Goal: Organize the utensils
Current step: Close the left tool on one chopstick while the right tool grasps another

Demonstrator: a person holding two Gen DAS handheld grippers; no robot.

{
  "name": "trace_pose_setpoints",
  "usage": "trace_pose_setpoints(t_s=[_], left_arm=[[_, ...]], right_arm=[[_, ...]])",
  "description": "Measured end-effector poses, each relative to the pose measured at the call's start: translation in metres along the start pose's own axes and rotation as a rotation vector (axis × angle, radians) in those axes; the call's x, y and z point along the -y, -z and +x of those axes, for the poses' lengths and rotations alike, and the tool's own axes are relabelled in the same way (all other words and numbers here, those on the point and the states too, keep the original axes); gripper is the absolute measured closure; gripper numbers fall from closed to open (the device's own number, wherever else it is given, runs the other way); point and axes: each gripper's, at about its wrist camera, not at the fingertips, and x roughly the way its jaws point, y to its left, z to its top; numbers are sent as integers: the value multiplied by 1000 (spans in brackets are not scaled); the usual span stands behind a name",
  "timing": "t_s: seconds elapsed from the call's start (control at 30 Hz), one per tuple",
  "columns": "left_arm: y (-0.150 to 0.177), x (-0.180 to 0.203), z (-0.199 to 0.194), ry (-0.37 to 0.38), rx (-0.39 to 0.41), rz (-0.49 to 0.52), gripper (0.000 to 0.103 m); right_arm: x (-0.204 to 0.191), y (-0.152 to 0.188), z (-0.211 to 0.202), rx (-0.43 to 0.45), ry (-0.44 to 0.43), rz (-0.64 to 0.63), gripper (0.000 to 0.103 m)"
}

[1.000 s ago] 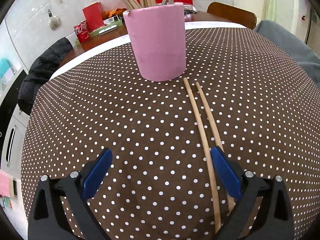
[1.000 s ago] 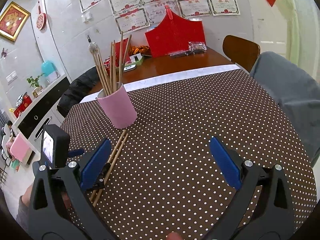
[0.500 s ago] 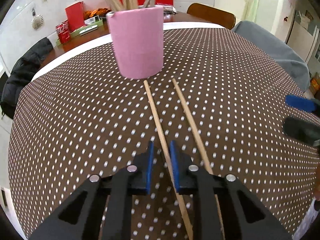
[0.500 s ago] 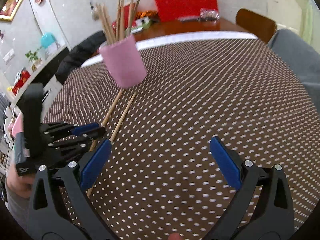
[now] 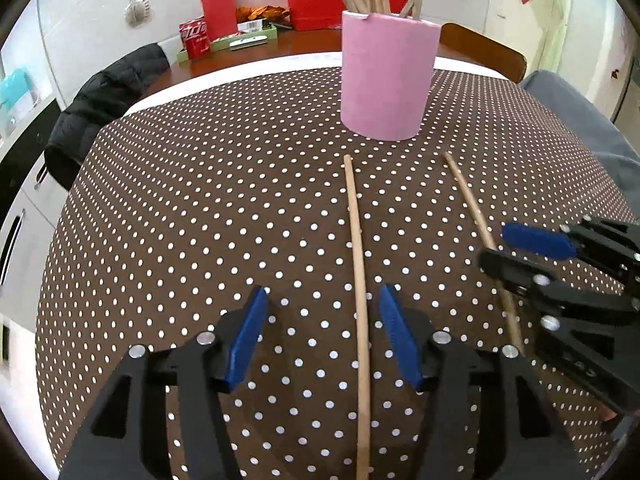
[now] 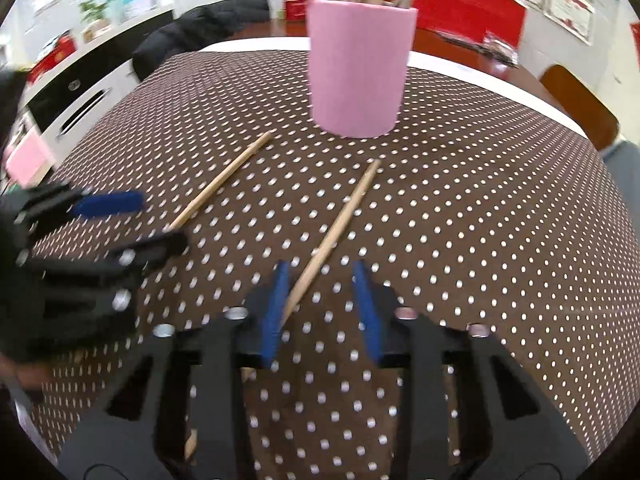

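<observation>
A pink cup [image 5: 386, 80] holding several wooden chopsticks stands on the dotted brown tablecloth; it also shows in the right wrist view [image 6: 358, 68]. Two loose chopsticks lie in front of it. My left gripper [image 5: 322, 336] is open, its jaws on either side of the left chopstick [image 5: 358, 264], which lies on the cloth. My right gripper [image 6: 322, 312] is open around the right chopstick [image 6: 338, 224], whose lower end touches its left pad. In the left wrist view the right gripper [image 5: 516, 250] straddles that chopstick [image 5: 470, 204]. The left chopstick [image 6: 224, 176] and left gripper [image 6: 132, 224] show in the right wrist view.
The round table [image 5: 180, 184] has a white strip at its far edge. Behind it are a black jacket on a chair [image 5: 104, 96], red boxes and a cola can [image 5: 194, 36], a wooden chair back [image 5: 484, 52], and a grey-covered seat [image 5: 576, 108] at right.
The left gripper, nearly shut around its chopstick half a second ago, has opened wider. The right gripper has swung down and in, narrowing around the second chopstick. The chopsticks lie further apart.
</observation>
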Motion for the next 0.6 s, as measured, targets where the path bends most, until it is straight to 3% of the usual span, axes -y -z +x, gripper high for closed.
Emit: trace_pose_setpoints(t_s=[0.17,0.37,0.5,0.53,0.6], left_arm=[[-14,4,8,-9,-7,34,45],[-34,25,12,-40,-38,89,46],[-36,34,10,32,-65,118,84],[-36,38,10,40,-68,129,97],[-37,46,10,14,-65,152,97]], right_arm=[[18,21,-24,-42,-62,-87,81],[36,13,-22,-64,-65,-5,81],[23,-3,-5,-69,-2,-1,82],[18,-6,-3,-69,1,-24,90],[11,-8,-1,-73,-44,-48,93]])
